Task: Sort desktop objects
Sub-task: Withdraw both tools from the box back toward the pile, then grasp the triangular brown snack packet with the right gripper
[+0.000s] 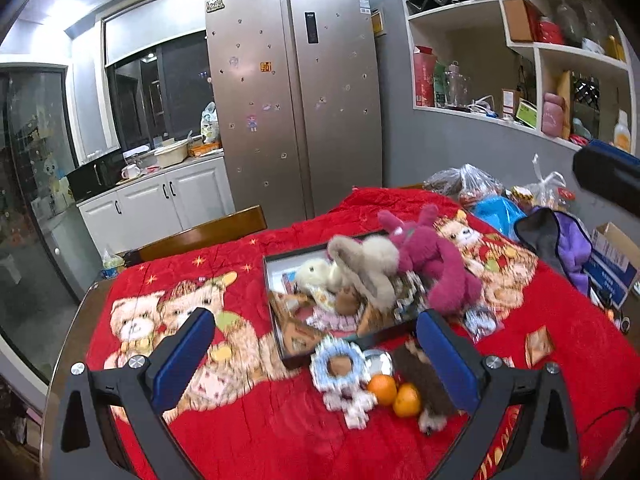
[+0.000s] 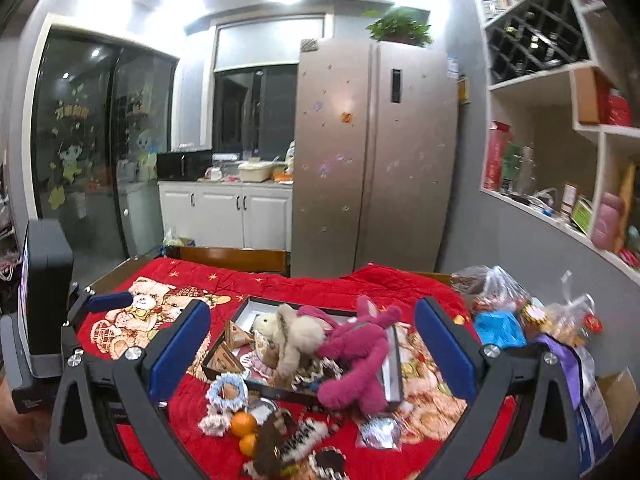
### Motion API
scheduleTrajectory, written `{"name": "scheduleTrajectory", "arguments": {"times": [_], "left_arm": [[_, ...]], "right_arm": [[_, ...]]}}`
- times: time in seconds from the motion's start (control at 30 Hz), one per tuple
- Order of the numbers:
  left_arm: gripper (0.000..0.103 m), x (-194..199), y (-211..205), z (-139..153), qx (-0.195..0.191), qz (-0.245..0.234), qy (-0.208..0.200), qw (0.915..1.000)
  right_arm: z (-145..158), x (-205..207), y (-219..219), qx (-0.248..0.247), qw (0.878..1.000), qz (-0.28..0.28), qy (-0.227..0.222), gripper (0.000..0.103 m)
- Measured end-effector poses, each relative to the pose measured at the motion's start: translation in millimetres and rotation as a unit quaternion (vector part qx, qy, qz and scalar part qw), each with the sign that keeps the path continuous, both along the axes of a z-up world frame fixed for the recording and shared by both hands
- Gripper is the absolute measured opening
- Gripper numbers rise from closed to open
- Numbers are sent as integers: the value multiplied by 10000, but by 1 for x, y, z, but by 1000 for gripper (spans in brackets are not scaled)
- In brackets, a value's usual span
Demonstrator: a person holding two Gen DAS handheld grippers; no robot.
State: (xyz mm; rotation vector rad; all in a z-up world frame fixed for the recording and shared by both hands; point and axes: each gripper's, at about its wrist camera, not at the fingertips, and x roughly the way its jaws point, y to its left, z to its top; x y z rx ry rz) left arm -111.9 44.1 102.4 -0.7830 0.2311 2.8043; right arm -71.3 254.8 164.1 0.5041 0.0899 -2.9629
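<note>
A dark tray (image 1: pixel 276 336) (image 2: pixel 394 384) sits mid-table on a red bear-print blanket (image 1: pixel 248 432) (image 2: pixel 188 280). It holds a beige plush rabbit (image 1: pixel 368 268) (image 2: pixel 296 338), a magenta plush (image 1: pixel 428 256) (image 2: pixel 360 356) hanging over its rim, and small packets. In front of the tray lie two oranges (image 1: pixel 394 394) (image 2: pixel 244 432), a blue-white scrunchie (image 1: pixel 340 364) (image 2: pixel 228 390) and a brown fuzzy item (image 1: pixel 424 380) (image 2: pixel 280 440). My left gripper (image 1: pixel 316 356) is open and empty above these. My right gripper (image 2: pixel 312 352) is open and empty above the tray; its body shows at the left view's right edge (image 1: pixel 608 180).
Plastic bags of snacks (image 1: pixel 468 184) (image 2: pixel 496 292), a blue bag (image 1: pixel 496 208) (image 2: pixel 500 328), a purple pouch (image 1: pixel 560 240) and a cardboard box (image 1: pixel 612 264) crowd the table's right side. A wooden chair (image 1: pixel 200 236) (image 2: pixel 236 258) stands at the far edge. A fridge (image 1: pixel 296 100) stands behind.
</note>
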Motion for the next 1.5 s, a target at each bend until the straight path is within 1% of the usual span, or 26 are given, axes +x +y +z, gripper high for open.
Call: {"name": "scheduleTrajectory", "arguments": {"times": [0.07, 0.13, 0.2, 0.23, 0.3, 0.37, 0.47, 0.6, 0.7, 0.83, 0.97, 1.2, 1.5], "left_arm": [[103, 18, 0, -15, 82, 25, -2, 10000], [103, 33, -1, -30, 169, -4, -38, 9999], [103, 39, 0, -48, 215, -66, -139, 9997], [103, 38, 1, -58, 293, -89, -291, 9991], [103, 34, 4, -70, 430, -152, -505, 9977], [103, 25, 8, -84, 482, -163, -696, 9963], [103, 15, 12, -102, 433, -113, -894, 9950], [103, 5, 9, -120, 400, 3, -1074, 9934], [103, -1, 6, -125, 400, 48, -1184, 9922], [103, -9, 9, -134, 258, 33, -1312, 9910], [103, -14, 10, -140, 213, -1, -1386, 9901], [103, -25, 6, -145, 217, 39, -1470, 9889], [103, -36, 7, -152, 192, 13, -1558, 9876]], "right_arm": [[-10, 21, 13, -92, 9998, -155, 66, 103], [-26, 41, 27, -115, 9997, -229, 62, 103], [-48, 55, 40, -109, 9994, -334, -55, 103], [-61, 59, 47, -103, 9991, -360, -180, 103], [-81, 59, 59, -110, 9981, -400, -465, 103], [-101, 56, 69, -123, 9956, -507, -779, 103], [-126, 52, 83, -199, 9916, -627, -1115, 103], [-151, 38, 98, -314, 9859, -775, -1450, 103], [-163, 29, 106, -356, 9829, -864, -1586, 103], [-176, 14, 114, -440, 9795, -917, -1741, 103], [-188, 2, 115, -440, 9762, -928, -1910, 103], [-203, -12, 110, -409, 9733, -893, -2073, 103], [-218, -24, 113, -420, 9684, -1000, -2246, 103]]}}
